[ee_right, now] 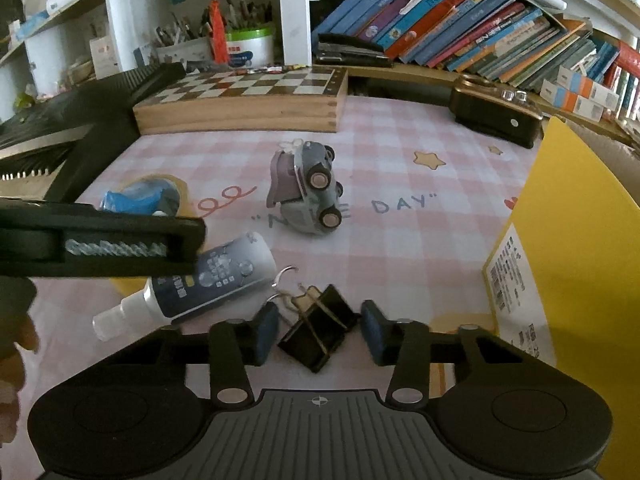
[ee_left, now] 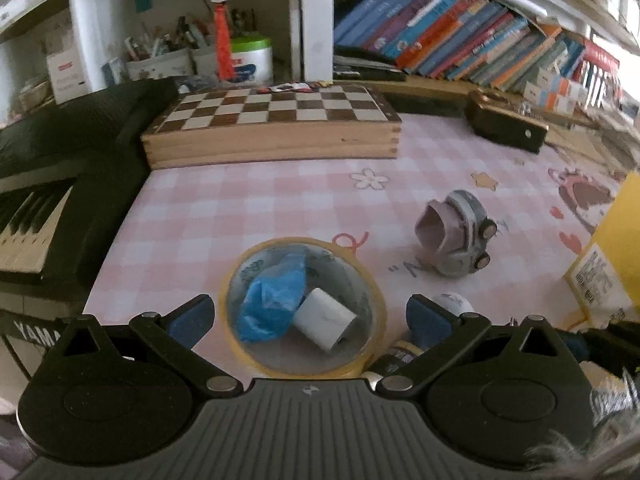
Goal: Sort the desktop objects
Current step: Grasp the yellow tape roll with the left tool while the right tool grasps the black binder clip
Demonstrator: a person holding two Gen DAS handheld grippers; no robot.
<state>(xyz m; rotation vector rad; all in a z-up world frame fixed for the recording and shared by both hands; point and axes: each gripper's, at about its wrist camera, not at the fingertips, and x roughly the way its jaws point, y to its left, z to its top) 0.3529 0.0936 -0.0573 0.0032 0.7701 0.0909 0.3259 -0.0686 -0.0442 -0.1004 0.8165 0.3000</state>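
Between the fingers of our right gripper (ee_right: 320,334) lie black binder clips (ee_right: 320,330), wire handles up, a metal ring (ee_right: 286,274) just beyond them. The blue pads stand close on either side of the clips with a sliver of mat showing at each side, so the jaws are narrowed around them but not pressing. Ahead and to the left of this gripper a spray bottle (ee_right: 224,276) lies on its side, its clear cap toward us. Further ahead a toy car (ee_right: 306,192) rests on its side, wheels facing right. To the right stands a yellow box (ee_right: 580,248).

Our left gripper (ee_left: 308,314) hangs with its jaws wide apart over a tape roll (ee_left: 304,306) lying flat just ahead of the fingers; inside the ring sit a blue crumpled wrapper (ee_left: 272,304) and a small white roll (ee_left: 326,322). By the right finger the bottle's white end shows, and the car lies ahead to the right.

All this rests on a pink checked mat (ee_left: 248,200). Beyond it sit a chessboard box (ee_left: 272,128), a dark case (ee_left: 506,126) to the right, a keyboard (ee_left: 32,216) to the left, and books (ee_left: 480,36) on the shelf behind.
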